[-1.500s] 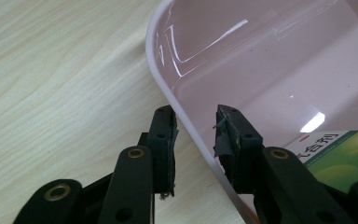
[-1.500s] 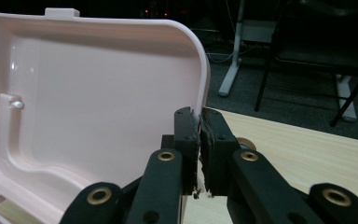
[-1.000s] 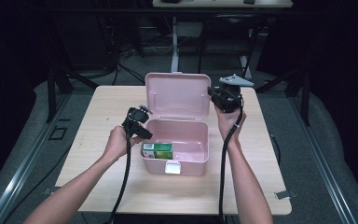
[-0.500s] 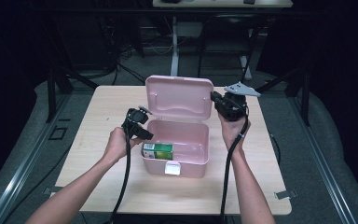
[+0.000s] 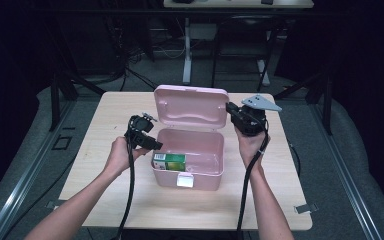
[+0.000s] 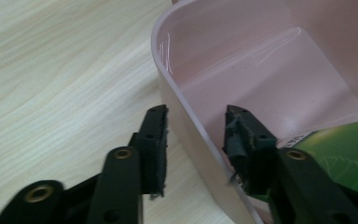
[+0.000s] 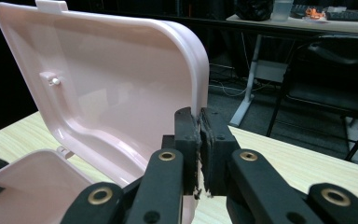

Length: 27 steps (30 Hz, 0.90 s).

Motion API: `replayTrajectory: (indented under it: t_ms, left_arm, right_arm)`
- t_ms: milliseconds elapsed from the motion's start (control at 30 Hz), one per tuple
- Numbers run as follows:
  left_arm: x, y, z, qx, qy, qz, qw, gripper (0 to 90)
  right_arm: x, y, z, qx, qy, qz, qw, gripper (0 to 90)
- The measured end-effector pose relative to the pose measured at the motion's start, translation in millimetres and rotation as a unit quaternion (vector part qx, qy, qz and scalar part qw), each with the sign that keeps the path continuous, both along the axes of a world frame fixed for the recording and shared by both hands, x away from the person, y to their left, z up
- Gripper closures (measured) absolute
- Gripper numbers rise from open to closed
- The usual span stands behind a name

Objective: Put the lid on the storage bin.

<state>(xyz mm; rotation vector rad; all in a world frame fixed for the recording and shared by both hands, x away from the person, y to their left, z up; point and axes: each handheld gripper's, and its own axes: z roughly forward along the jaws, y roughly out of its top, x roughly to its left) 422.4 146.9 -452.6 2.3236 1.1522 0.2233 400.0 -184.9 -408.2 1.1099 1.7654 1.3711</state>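
We look down from high above the table (image 5: 105,200). Our two gripper cameras sit close, sharing the pink box (image 5: 187,177) (image 6: 205,154) (image 7: 42,186).

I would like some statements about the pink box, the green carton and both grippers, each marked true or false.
1. The pink box has its lid open. True.
2. The green carton lies on the table beside the box. False: it lies inside the box.
3. The right gripper is shut at the lid's edge. True.
4. The left gripper is shut on the carton. False: its jaws stand open astride the box's wall, having just been opening.
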Motion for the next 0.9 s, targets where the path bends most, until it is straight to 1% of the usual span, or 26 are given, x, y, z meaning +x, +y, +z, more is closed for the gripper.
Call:
replayTrajectory:
  t_ms: [133, 267, 367, 467, 500, 567, 633, 667, 733, 833, 900]
  left_arm:
    - [-6.0, 10.8, 6.7, -0.016, -0.007, 0.002, 0.9998, 44.8]
    - [-13.8, 24.1, 11.5, -0.025, -0.015, 0.008, 0.9995, 38.7]
    - [-21.1, 33.5, 13.0, -0.025, -0.022, 0.008, 0.9994, 34.9]
    - [-29.5, 42.8, 13.4, -0.029, -0.027, 0.013, 0.9992, 31.8]
    - [-32.4, 46.3, 13.9, -0.033, -0.03, 0.014, 0.9989, 30.5]
    - [-38.3, 53.8, 16.0, -0.036, -0.038, 0.016, 0.9985, 24.1]
    - [-44.2, 61.1, 17.3, -0.036, -0.046, 0.02, 0.9981, 22.0]
    - [-47.1, 65.1, 17.2, -0.037, -0.048, 0.022, 0.9979, 19.9]
    - [-53.0, 72.7, 14.8, -0.031, -0.053, 0.023, 0.9978, 17.5]
    - [-60.7, 80.8, 5.6, -0.023, -0.055, 0.023, 0.9979, 14.7]
    - [-64.6, 84.6, -2.0, -0.02, -0.055, 0.027, 0.9979, 12.7]
  right_arm:
    - [-4.2, 0.5, -0.4, -0.002, -0.005, 0.003, 1.0, 86.3]
    - [-6.5, 0.0, 0.1, -0.003, -0.002, 0.008, 1.0, 86.3]
    - [-8.8, 0.0, 0.8, -0.004, 0.0, 0.01, 0.9999, 86.3]
    - [-10.6, -0.1, 1.0, -0.004, 0.003, 0.012, 0.9999, 86.2]
    - [-11.2, -0.1, 1.1, -0.003, 0.004, 0.012, 0.9999, 86.2]
    - [-12.5, 0.2, 1.5, -0.003, 0.006, 0.013, 0.9999, 86.1]
    - [-14.1, 0.6, 1.9, -0.004, 0.008, 0.013, 0.9999, 86.1]
    - [-14.8, 0.4, 2.1, -0.007, 0.009, 0.013, 0.9999, 86.1]
    - [-17.2, 0.8, 1.8, -0.008, 0.008, 0.013, 0.9999, 86.1]
    - [-23.4, 2.2, 0.0, -0.015, 0.004, 0.01, 0.9998, 86.0]
    - [-27.4, 2.5, -1.1, -0.013, 0.005, 0.008, 0.9999, 85.7]
